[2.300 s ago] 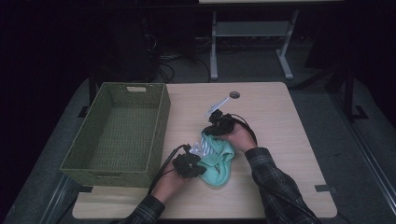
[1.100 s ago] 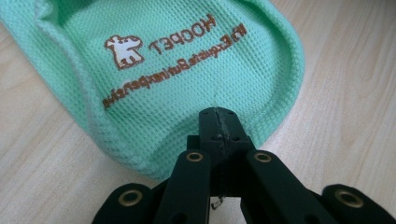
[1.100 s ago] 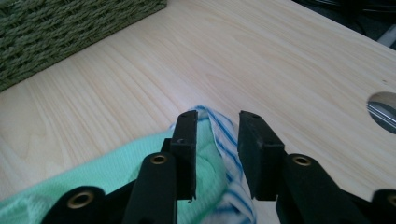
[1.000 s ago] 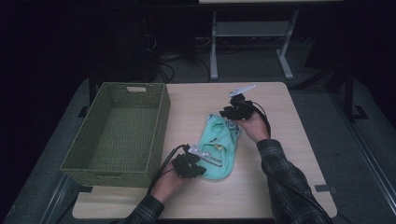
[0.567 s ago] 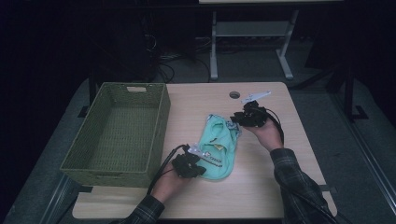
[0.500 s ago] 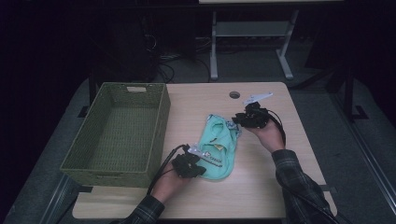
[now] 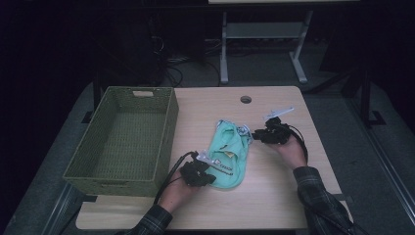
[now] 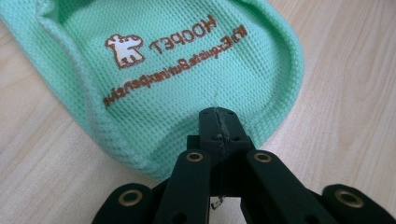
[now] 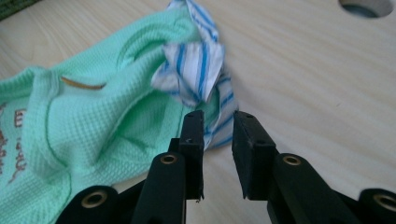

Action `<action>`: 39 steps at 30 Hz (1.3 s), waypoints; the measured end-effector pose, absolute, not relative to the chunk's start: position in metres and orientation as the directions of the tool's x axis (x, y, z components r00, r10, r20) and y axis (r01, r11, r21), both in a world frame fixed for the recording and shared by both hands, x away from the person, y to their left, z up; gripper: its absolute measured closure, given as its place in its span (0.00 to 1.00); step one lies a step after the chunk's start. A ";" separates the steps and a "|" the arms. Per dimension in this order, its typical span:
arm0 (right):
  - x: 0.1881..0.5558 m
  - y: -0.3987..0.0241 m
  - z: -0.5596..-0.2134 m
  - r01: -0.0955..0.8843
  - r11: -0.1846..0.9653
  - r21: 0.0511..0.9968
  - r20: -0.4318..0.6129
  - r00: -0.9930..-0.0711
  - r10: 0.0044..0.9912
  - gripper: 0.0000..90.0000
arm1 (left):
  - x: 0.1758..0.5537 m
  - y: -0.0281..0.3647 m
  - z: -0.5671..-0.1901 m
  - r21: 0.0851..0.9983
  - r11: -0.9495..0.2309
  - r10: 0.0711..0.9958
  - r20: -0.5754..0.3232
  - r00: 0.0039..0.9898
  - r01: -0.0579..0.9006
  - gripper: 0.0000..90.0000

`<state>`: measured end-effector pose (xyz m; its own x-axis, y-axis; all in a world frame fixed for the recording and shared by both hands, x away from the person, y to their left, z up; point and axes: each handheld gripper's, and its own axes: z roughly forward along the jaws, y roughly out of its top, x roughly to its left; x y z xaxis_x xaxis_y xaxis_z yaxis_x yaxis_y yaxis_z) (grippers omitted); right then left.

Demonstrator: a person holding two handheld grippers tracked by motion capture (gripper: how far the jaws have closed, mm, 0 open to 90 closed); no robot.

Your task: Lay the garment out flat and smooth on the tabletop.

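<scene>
A mint green mesh garment (image 7: 230, 149) with brown lettering lies stretched out on the wooden table (image 7: 274, 196). My left gripper (image 7: 210, 171) holds its near hem; in the left gripper view the jaws (image 8: 219, 126) are shut with the green fabric (image 8: 177, 60) pinched and creased at their tips. My right gripper (image 7: 256, 133) sits at the far end by the blue-and-white striped collar (image 7: 242, 130). Its jaws (image 9: 218, 119) have just been closing but still stand apart. The striped collar's (image 9: 196, 70) edge reaches into the gap, and the pads do not press on it.
An empty green woven basket (image 7: 169, 127) stands at the table's left side. A round cable hole (image 7: 245, 99) is at the far middle of the table. Bare wood lies to the right of the garment and along the near edge.
The bunched garment has been drawn out long toward the far right. The right gripper then moved right and nearer, sinking beside the collar. The left gripper stayed put.
</scene>
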<state>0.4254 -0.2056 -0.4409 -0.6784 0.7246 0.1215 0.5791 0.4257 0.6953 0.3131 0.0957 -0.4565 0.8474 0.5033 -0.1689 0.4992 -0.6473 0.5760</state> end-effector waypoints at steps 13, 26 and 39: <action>0.440 -0.183 -0.448 0.580 0.427 0.693 0.147 -0.694 0.705 0.85 | 0.314 0.097 -0.456 0.573 -0.653 0.496 -0.172 0.851 0.496 1.00; 0.455 -0.174 -0.464 0.611 0.419 0.672 0.150 -0.666 0.731 0.80 | 0.315 0.097 -0.457 0.574 -0.647 0.495 -0.184 0.849 0.501 1.00; 0.456 -0.188 -0.468 0.630 0.403 0.664 0.183 -0.659 0.729 0.80 | 0.316 0.098 -0.457 0.570 -0.651 0.492 -0.186 0.851 0.501 1.00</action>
<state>0.4563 -0.1880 -0.4684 -0.6594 0.7291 0.1834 0.6301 0.4029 0.6638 0.3157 0.0982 -0.4565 0.8506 0.4917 -0.1863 0.5012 -0.6508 0.5703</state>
